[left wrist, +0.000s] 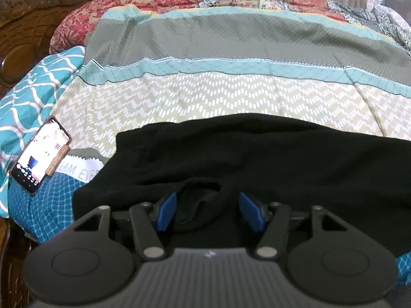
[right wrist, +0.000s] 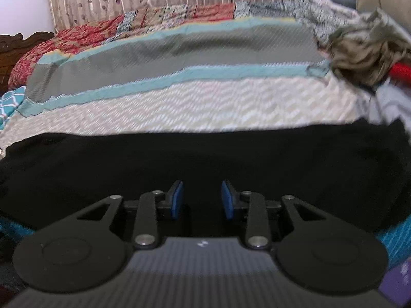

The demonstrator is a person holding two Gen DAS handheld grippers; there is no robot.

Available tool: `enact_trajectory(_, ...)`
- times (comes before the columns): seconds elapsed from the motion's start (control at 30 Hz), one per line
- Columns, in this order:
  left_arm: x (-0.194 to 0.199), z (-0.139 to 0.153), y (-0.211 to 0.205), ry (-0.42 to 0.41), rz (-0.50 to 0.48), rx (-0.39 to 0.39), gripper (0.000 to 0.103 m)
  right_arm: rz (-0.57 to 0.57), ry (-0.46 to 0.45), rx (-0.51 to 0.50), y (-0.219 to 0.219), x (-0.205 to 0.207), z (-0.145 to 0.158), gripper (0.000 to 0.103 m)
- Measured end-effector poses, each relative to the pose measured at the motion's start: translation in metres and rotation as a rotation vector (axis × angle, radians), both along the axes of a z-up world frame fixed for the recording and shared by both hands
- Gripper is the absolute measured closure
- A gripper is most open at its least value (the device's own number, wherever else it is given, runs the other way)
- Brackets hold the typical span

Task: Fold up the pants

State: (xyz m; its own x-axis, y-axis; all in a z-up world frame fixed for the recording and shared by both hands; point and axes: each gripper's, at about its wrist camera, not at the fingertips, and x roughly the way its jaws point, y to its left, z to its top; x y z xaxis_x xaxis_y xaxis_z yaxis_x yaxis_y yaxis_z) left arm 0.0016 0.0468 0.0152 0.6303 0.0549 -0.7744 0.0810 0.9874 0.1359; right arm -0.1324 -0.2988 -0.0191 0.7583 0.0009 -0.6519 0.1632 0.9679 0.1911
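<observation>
Black pants (left wrist: pixel 282 154) lie spread across the near part of the bed, over a striped bedspread (left wrist: pixel 205 97). My left gripper (left wrist: pixel 207 197) hovers low over their near edge with its blue pads (left wrist: pixel 167 210) apart. A raised fold of the black cloth sits between them, and the pads do not visibly press it. In the right wrist view the pants (right wrist: pixel 205 154) fill a wide dark band. My right gripper (right wrist: pixel 202 184) is above them, its pads (right wrist: pixel 227 200) parted with only flat cloth behind the gap. That view is blurred.
A lit phone (left wrist: pixel 41 154) rests on the teal patterned cover at the left. A carved wooden headboard (left wrist: pixel 25 25) stands beyond it. A red patterned quilt (left wrist: pixel 128 5) lies along the back. A crumpled heap of olive clothes (right wrist: pixel 364 51) and something red (right wrist: pixel 400 73) sit at the right.
</observation>
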Motion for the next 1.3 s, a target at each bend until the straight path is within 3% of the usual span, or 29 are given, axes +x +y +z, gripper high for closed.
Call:
enact_trajectory(0.17,-0.002,0.003,-0.001,-0.033,-0.003,0.043,0.047,-0.075,0.118,0.017,0.007,0.004,-0.024,0.067)
enact_trajectory(0.4,-0.008,0.017,-0.002,-0.100,-0.004,0.064,0.045,-0.139,0.111,0.043,0.011,-0.002,-0.023,0.067)
enact_trajectory(0.73,-0.012,0.030,0.003,-0.151,0.009,0.084,0.045,-0.098,0.062,0.072,0.030,-0.003,-0.008,0.065)
enact_trajectory(0.87,-0.009,0.032,0.012,-0.121,0.034,0.033,0.045,-0.067,0.127,0.124,0.037,0.008,-0.019,0.059)
enact_trajectory(1.07,-0.005,0.027,0.015,-0.008,0.013,-0.117,0.045,-0.069,0.161,0.074,0.046,0.014,-0.024,0.056)
enact_trajectory(1.3,-0.002,0.018,-0.031,0.046,-0.117,-0.114,0.045,-0.132,0.119,0.118,0.030,-0.001,-0.014,0.056)
